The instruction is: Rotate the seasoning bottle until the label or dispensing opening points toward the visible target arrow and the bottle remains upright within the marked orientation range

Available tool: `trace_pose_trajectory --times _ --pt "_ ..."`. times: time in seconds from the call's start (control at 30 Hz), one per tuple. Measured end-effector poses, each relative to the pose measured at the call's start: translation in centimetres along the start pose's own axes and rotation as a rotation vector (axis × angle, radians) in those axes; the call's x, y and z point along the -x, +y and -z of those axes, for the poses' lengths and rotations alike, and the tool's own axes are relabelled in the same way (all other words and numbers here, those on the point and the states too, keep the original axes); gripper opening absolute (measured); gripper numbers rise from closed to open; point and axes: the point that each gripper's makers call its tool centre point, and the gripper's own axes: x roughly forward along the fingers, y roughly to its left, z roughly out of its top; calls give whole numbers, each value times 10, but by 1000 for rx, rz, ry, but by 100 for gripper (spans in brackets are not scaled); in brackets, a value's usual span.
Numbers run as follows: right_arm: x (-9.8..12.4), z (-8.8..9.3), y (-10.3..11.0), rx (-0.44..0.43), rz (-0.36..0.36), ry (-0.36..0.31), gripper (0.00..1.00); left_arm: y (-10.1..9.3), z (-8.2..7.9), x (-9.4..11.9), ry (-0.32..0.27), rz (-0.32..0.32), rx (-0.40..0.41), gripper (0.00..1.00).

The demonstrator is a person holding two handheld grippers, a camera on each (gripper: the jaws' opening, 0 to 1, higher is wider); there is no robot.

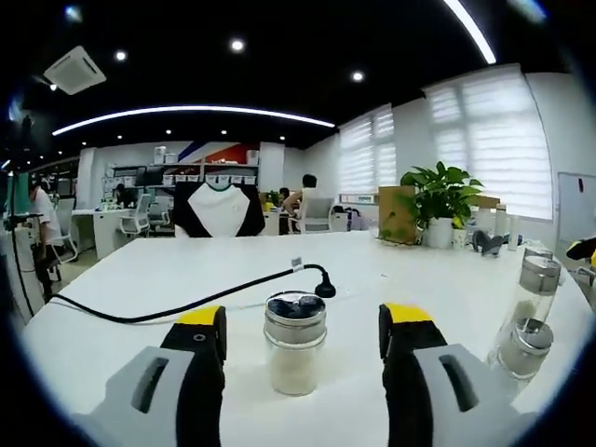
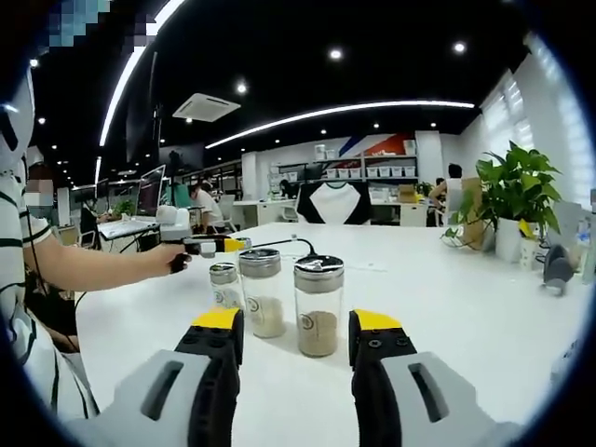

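In the left gripper view a glass seasoning bottle (image 1: 295,346) with a metal cap and pale powder stands upright on the white table (image 1: 140,279). It sits in the gap of my left gripper (image 1: 303,321), which is open, and touches neither jaw. In the right gripper view my right gripper (image 2: 298,321) is open, and a bottle of brown seasoning (image 2: 318,312) stands upright just beyond its yellow tips. Left of it are two more upright bottles, one middle (image 2: 262,296) and one smaller (image 2: 223,285). A person's hand holds the left gripper (image 2: 207,246) behind them.
A black cable (image 1: 186,305) runs across the table from the left to just behind the bottle. Two more metal-capped bottles (image 1: 533,298) stand at the right. A potted plant (image 1: 440,200) and small items sit at the far right; office chairs and desks lie beyond.
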Motion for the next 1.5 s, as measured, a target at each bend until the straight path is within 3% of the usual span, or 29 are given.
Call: trace_pose_trajectory --times 0.1,0.17,0.27,0.4,0.47,0.57,0.6,0.67,0.77,0.9,1.07,1.5 --pt "2 -4 -1 -25 -2 -18 37 1 -3 -4 -10 -14 14 78" --pt "2 -6 -1 -21 0 -21 37 7 -4 -4 -17 -70 -21 85" --pt "1 -6 0 -22 -4 -19 36 1 -5 -6 -36 -58 -23 94" --pt "0 -4 0 -20 -7 -8 33 -5 0 -8 -18 -39 -8 94" --pt "0 -5 0 -22 -7 -9 32 -6 2 -9 -4 -39 -7 88" --pt "0 -5 -1 -15 -4 -9 28 -6 4 -4 20 -35 6 58" --pt "1 -5 -2 -24 -7 -8 27 -7 4 -4 20 -33 12 58" --pt "1 -2 -2 -32 -6 -3 27 -9 4 -5 19 -32 15 69" --pt "2 0 -3 -34 -2 2 27 -17 3 -2 27 -11 -22 59" --pt "3 1 -3 -37 -1 4 25 -15 4 -10 34 -2 -47 56" --pt "5 -1 -2 -46 -9 0 21 -6 10 -14 73 -19 -77 33" --pt "8 -4 0 -54 -12 -12 19 -5 9 -17 82 -21 -56 33"
